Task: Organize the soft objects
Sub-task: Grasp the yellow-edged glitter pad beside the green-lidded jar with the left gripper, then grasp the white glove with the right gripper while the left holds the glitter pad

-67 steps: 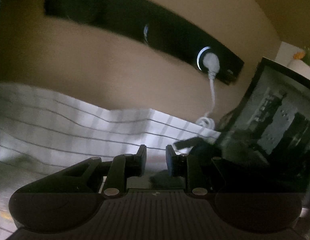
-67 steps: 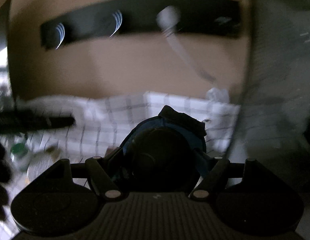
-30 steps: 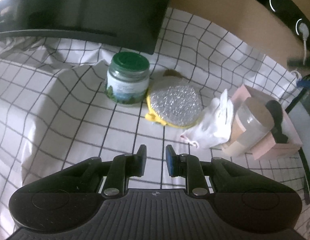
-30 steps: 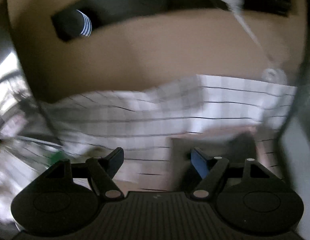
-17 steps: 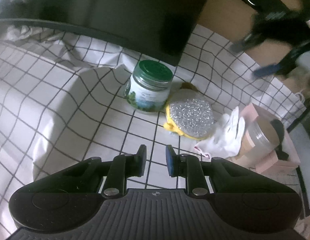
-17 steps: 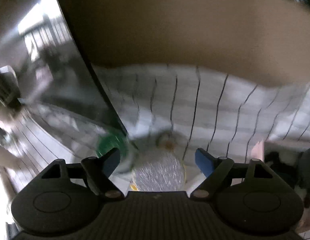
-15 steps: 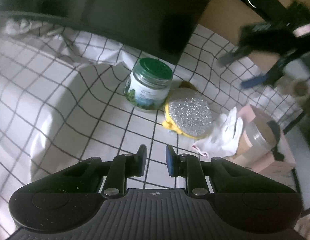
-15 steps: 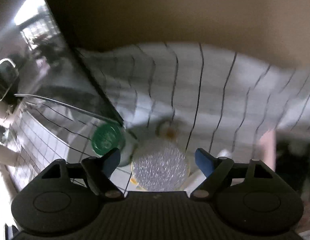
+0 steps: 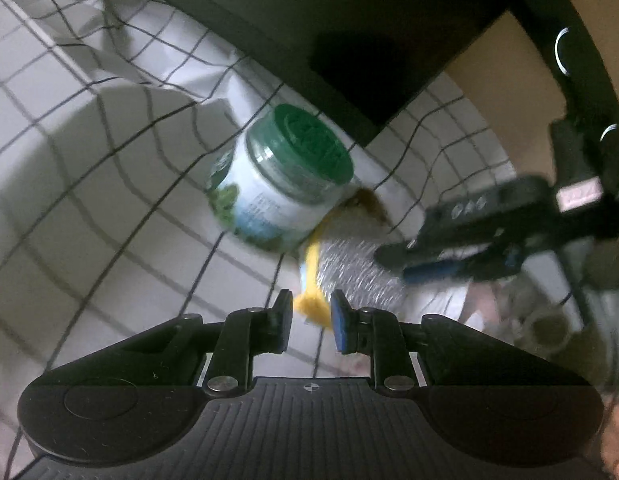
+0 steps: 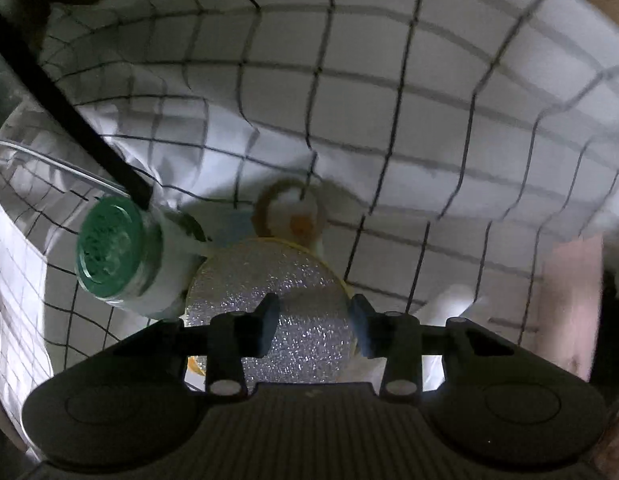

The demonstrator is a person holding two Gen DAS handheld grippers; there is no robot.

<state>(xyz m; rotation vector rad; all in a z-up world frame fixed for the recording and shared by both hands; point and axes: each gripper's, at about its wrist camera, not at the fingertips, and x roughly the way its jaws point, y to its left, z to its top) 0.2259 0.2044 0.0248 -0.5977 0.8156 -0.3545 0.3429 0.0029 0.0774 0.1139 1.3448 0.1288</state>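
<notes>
A round silver glitter pad with a yellow rim [image 10: 269,292] lies on the white checked cloth [image 10: 389,92]; in the left wrist view it [image 9: 349,272] sits just past my fingertips. My right gripper [image 10: 311,322] hangs over the pad with its jaws apart and nothing between them. It shows in the left wrist view [image 9: 405,260], reaching in from the right above the pad. My left gripper [image 9: 308,320] is nearly shut and empty, close to the pad's yellow edge. A white crumpled cloth [image 9: 449,300] lies right of the pad.
A jar with a green lid [image 9: 285,176] stands against the pad's left side, also in the right wrist view [image 10: 121,256]. A small ring-shaped item [image 10: 287,210] lies behind the pad. A pink box [image 10: 569,296] is at right. A dark monitor [image 9: 329,20] stands behind.
Both grippers have dropped closer to the glitter pad. The right gripper has come in over the pad and its jaws have narrowed. The left jaws stay as they were.
</notes>
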